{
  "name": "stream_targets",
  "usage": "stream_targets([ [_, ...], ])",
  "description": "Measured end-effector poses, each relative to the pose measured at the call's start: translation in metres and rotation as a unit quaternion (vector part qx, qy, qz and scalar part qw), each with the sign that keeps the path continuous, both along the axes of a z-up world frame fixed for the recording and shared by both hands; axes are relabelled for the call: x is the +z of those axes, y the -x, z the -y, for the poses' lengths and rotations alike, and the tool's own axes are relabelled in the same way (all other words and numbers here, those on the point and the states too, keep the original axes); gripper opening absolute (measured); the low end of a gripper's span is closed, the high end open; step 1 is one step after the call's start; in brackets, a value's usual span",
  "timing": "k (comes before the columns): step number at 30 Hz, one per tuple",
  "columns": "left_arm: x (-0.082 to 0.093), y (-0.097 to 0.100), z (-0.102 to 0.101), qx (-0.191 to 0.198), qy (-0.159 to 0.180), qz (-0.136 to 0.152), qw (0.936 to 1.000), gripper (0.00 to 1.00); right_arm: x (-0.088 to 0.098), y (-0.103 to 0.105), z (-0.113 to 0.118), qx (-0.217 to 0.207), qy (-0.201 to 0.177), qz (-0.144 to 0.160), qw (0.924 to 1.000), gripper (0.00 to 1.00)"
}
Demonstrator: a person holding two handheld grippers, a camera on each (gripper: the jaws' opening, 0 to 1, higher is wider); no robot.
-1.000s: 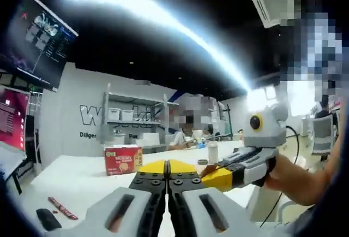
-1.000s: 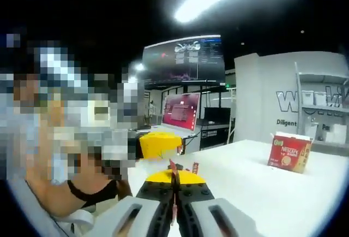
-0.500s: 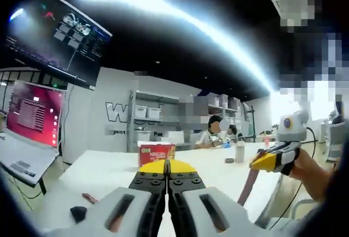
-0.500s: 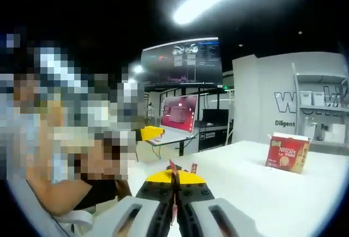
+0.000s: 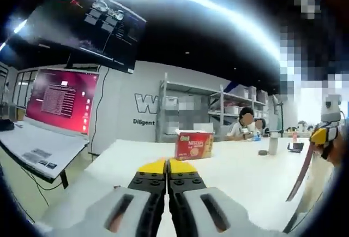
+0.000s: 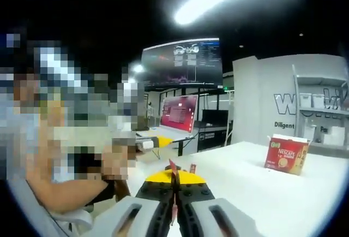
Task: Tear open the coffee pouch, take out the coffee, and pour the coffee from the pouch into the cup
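White table (image 5: 240,166) under a bright ceiling strip, with a red coffee box (image 5: 193,145) standing on it before grey shelving, and a pink-lit laptop (image 5: 52,111) beneath a dark wall monitor (image 5: 87,24). Left gripper (image 5: 167,166) clenched, yellow tips touching, nothing seen between them. Right gripper (image 6: 174,176) clamped on the coffee pouch (image 6: 173,167): a thin red sliver poking above the tips in the right gripper view, a long, slim, dark-red strip (image 5: 301,172) hanging down from that gripper at the edge of the left gripper view.
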State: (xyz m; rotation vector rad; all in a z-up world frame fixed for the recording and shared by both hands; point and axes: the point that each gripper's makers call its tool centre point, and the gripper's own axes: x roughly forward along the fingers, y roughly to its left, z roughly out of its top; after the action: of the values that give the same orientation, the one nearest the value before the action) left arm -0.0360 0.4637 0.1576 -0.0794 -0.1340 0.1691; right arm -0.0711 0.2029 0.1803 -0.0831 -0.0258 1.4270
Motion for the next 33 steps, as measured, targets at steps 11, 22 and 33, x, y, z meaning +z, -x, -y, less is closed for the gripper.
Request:
stream_targets([
  [11, -0.036, -0.061, -0.063, 0.069, -0.038, -0.105, 0.9914, 0.03, 0.006, -0.006, 0.007, -0.005, -0.012, 0.002, 0.9999, 0.01],
  [22, -0.055, -0.067, -0.067, 0.078, -0.050, -0.140, 0.9857, 0.27, 0.013, -0.009, 0.014, -0.006, -0.021, 0.006, 0.9997, 0.01],
  [33, -0.037, -0.052, -0.010, -0.019, -0.019, -0.097, 0.9950, 0.28, 0.018, -0.015, 0.017, -0.004, -0.022, 0.005, 0.9997, 0.01],
])
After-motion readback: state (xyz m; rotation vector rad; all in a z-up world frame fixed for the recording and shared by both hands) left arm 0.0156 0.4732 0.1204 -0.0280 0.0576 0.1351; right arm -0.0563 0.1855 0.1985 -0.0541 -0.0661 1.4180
